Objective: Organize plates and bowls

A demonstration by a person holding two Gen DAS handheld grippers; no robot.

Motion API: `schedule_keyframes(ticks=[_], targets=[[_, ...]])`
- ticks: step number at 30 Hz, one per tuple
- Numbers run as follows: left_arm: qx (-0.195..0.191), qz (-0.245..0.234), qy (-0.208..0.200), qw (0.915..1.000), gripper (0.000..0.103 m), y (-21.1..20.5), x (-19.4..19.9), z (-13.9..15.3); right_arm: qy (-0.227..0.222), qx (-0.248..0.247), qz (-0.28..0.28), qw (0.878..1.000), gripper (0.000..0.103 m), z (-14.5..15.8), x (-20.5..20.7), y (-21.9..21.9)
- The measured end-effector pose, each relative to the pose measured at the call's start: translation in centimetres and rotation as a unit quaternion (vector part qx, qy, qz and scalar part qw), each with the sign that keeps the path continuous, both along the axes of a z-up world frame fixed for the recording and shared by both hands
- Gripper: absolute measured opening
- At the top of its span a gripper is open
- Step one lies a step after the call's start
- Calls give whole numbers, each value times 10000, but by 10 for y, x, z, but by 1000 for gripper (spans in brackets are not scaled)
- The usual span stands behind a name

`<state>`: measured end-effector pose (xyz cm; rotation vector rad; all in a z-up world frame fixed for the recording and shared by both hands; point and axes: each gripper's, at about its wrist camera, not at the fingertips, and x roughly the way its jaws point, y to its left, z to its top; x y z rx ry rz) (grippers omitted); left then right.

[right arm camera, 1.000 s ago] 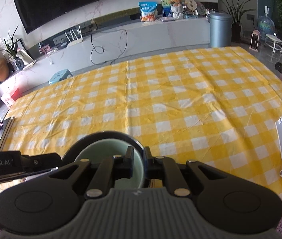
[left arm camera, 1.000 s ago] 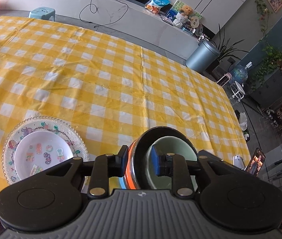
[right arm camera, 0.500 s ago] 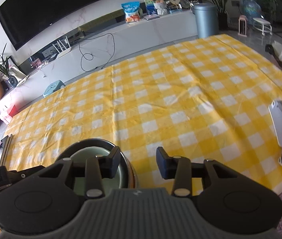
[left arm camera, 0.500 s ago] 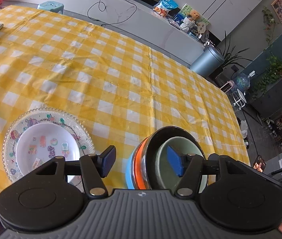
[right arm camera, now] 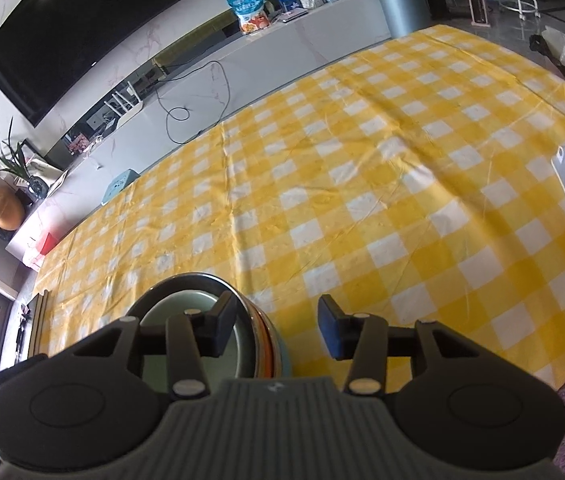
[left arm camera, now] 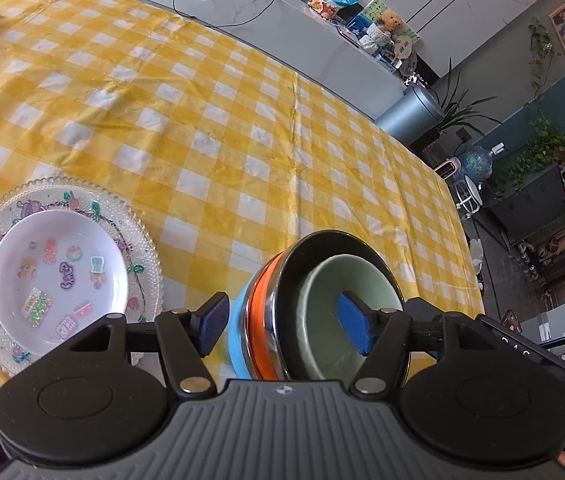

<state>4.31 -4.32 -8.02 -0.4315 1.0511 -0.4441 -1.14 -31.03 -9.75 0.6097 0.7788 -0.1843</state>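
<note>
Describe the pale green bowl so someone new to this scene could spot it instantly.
Start at the yellow checked tablecloth and go to its near edge, right of the patterned plates. There sits a nested bowl stack. The pale green bowl is innermost, inside the black-rimmed one; the outer ones are orange and blue.

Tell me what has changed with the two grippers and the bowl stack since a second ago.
Both grippers let go. The left gripper, earlier clamped on the near rim of the bowl stack, has just been opening; its pads now straddle the rim untouched. The right gripper released the opposite rim the same way. The stack sits on the tablecloth, and the plates beside it are unmoved.
</note>
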Motion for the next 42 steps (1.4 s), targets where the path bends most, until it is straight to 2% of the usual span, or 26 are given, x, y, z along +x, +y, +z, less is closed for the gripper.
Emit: schedule_keyframes(ticks=[4,11,17,21,25,30,32,36,42], targets=[[26,-32,33,10000,74,-2,-1,-1,122,176,102,9997,45,-7,4,3],[217,-125,87,9996,75,-12,2,-7,-36,284,100,9995,45,-6,3,0],[562,-97,126,9983,64,-14,2,-14,143,440,98,9989,54,-14,6,-1],[676,-69,52,9977,63,-12,3,-10,257,671,104,9974,58,-23,10,-2],[853,-96,-25,9963,63,-15,3,-5,328,647,185,9972,59,-26,14,3],[671,-177,173,9974,70,-18,8,-12,440,665,262,9965,60,-33,19,6],[641,-174,268,9974,70,-19,10,-17,492,712,286,9958,60,-37,21,6],[350,-154,507,9980,70,-16,12,-26,555,800,336,9947,60,-43,23,7],[210,-215,531,9981,70,-16,13,-31,577,873,384,9938,60,-47,27,5]])
